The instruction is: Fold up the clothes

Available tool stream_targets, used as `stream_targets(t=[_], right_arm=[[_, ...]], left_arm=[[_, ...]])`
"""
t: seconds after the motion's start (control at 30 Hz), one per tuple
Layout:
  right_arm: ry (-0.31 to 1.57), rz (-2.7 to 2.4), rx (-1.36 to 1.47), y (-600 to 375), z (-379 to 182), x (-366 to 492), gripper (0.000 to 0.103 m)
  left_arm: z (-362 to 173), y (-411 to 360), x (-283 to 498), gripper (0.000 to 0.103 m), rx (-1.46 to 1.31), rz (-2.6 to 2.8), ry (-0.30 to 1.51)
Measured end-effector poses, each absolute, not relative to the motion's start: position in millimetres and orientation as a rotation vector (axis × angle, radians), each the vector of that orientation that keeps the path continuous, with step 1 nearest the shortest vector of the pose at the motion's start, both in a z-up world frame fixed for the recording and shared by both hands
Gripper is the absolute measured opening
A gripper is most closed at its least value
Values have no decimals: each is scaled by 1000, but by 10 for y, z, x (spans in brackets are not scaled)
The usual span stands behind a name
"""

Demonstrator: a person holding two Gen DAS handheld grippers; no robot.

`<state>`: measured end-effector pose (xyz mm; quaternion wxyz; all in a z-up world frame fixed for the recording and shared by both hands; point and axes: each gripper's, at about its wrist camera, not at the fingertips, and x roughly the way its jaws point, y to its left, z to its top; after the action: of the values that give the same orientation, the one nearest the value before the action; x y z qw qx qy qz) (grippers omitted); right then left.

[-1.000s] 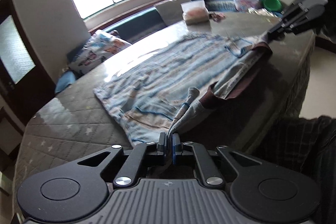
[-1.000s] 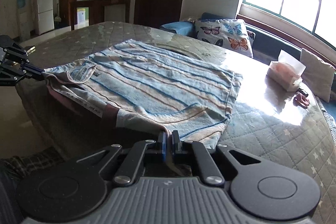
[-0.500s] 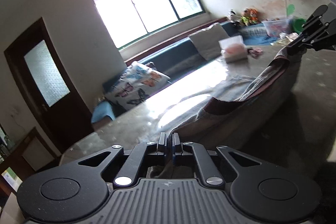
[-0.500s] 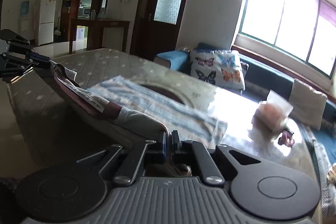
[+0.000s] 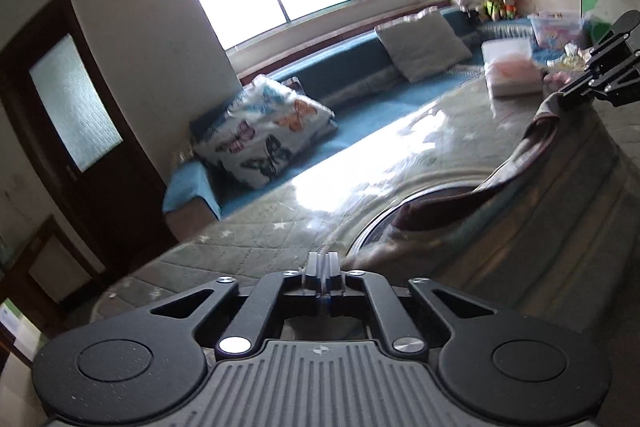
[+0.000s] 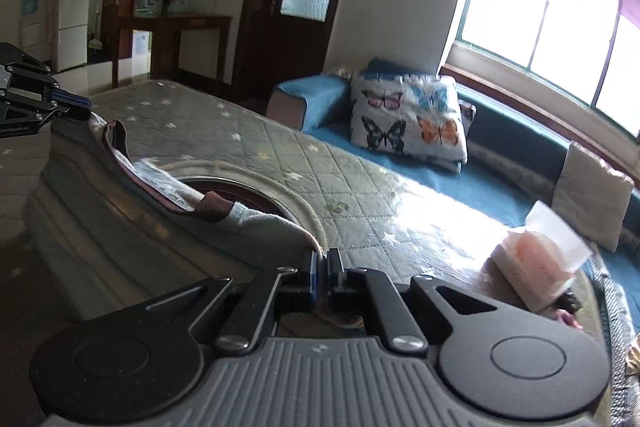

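A: Both claws are up and it's a two-corner carry. The left claw point(image 5: 322, 269) is clenched on the hem of the pale blue striped knit garment with the maroon neckband point(image 5: 552, 227), and in its own view the cloth rises from the tips toward two o'clock.

B: Same on the other side. The right claw point(image 6: 324, 267) is clamped on the other corner, fabric pinched between the blue pads, and the edge sags toward ten o'clock, where the left claw point(image 6: 76, 109) shows again at the frame's edge.

A: So the garment hangs as a slack band between the two, its lower part draped over the grey quilted star-print worktop point(image 6: 280, 155). The round inset point(image 6: 248, 187) in that worktop peeks out just behind the fold.

B: To my eye this is the fold-over, lifted edge heading for the far edge. Keep both claws level and equally far forward, or the crease will skew.

A: And keep the band taut enough that the neckband doesn't tuck under. I'd lower both corners together, then let go only once the cloth lies flat.

B: Mind the white tissue pack with pink inside point(image 6: 536, 267) at four o'clock; land well short of it.
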<state>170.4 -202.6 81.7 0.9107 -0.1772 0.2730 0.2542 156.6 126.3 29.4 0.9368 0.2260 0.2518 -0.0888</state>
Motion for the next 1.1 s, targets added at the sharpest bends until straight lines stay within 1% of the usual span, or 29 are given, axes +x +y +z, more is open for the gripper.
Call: stream_targets(t=[0.13,0.3,0.33,0.37,0.43,0.5,0.53,0.57,0.6,0.63,0.67,0.77,0.8,0.93,1.03,1.1], right_arm=[[628,505,-346,-1973,521,2129,4],[704,447,-259,-2026,143,2521,6],[714,432,-234,-2050,87,2584,8],[717,424,-211,-2082,60,2622,10],[715,420,-178,-2142,46,2669,13],[695,420,-176,-2174,102,2653,20],[684,420,-184,-2178,142,2633,20],[673,422,-189,-2183,180,2608,21],[663,425,-190,-2186,219,2581,26],[656,431,-189,-2181,251,2551,34],[651,439,-188,-2170,278,2519,37],[653,470,-190,-2117,305,2429,39],[658,482,-192,-2093,299,2401,41],[682,516,-219,-1989,207,2306,44],[702,528,-227,-1938,128,2255,44],[711,526,-225,-1929,92,2244,44]], left_arm=[[38,1329,2017,0,441,-148,571],[-124,1473,2335,1,341,-114,637],[-119,1509,2349,1,320,-106,646],[-94,1555,2333,5,298,-105,651],[-37,1654,2286,6,251,-98,661],[10,1750,2234,7,205,-89,671],[26,1793,2210,9,184,-87,677],[27,1831,2191,17,159,-91,693],[10,1841,2162,28,138,-94,709],[-9,1853,2130,32,127,-90,720],[-26,1855,2097,36,119,-89,728],[-74,1854,2034,45,71,-109,750],[-100,1831,2025,46,70,-108,758],[-192,1794,2053,46,70,-95,792],[-245,1794,2074,44,61,-90,810],[-259,1798,2084,24,60,-88,813]])
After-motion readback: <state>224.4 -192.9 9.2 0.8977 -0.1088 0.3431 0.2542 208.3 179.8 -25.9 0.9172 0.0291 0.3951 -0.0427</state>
